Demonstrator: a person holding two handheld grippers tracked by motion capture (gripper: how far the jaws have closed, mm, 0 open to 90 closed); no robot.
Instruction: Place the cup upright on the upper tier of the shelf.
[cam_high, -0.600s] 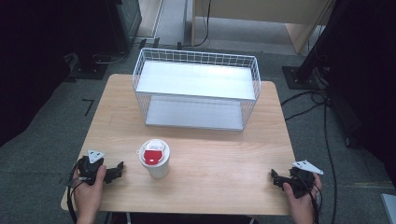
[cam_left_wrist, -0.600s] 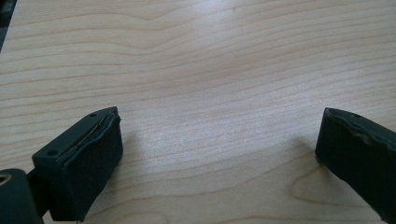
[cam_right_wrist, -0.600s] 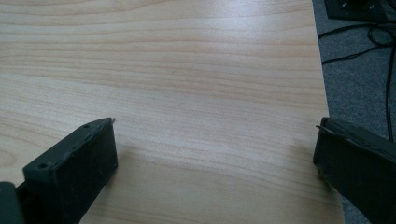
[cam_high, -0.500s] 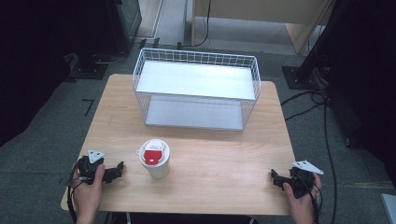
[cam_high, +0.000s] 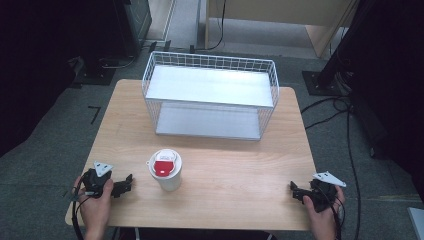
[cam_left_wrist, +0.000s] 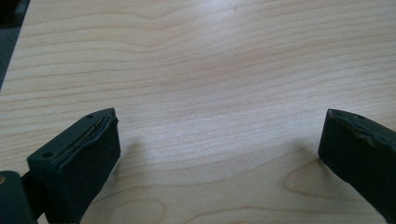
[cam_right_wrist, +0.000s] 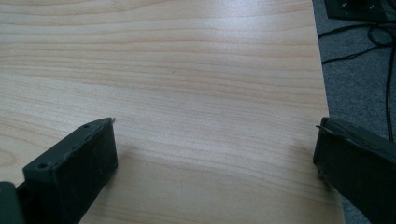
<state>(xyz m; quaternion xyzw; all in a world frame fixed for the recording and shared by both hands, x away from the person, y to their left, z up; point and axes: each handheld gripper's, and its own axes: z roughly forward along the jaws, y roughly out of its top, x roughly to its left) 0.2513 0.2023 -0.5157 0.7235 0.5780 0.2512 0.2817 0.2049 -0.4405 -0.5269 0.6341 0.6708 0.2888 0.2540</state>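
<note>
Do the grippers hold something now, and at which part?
Nothing is held. Left gripper and right gripper are open over the table; the cup stands untouched.

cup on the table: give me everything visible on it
The cup is white, paper or plastic by its look, capped with a white lid bearing a red patch. It stands upright on the wooden table, left of centre near the front edge, before the wire basket. Nothing grips it; the left claw lies just beside it.
</note>
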